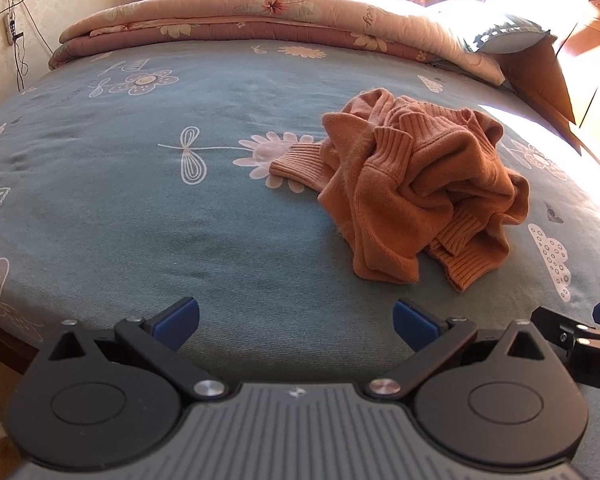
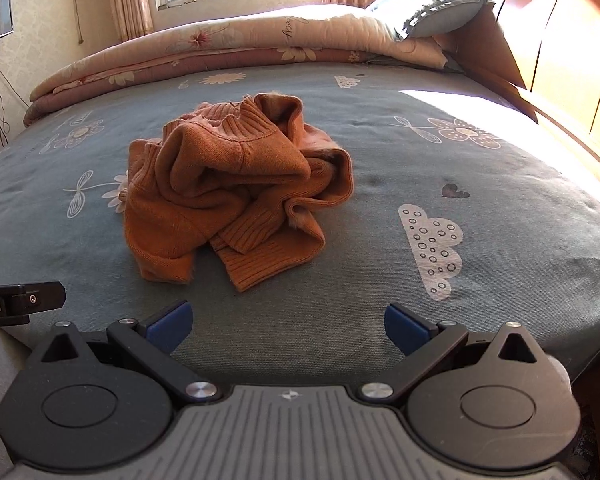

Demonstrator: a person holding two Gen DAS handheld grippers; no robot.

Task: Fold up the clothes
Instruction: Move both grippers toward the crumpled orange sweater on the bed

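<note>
An orange knitted sweater (image 2: 236, 184) lies crumpled in a heap on the blue flowered bedsheet (image 2: 380, 320), unfolded, so by the look of it the whole fold remains. The left gripper (image 1: 296, 322) and right gripper (image 2: 288, 326) hover near the bed's edge, jaws spread wide and empty. The right wrist view shows "ot.AI" on the other gripper; the quilt's (image 2: 260, 40) cursive writing is unreadable.

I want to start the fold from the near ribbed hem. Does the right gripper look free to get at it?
Probably yes. The right gripper is open, and only bare bedsheet lies between it and the orange sweater's ribbed hem.
</note>
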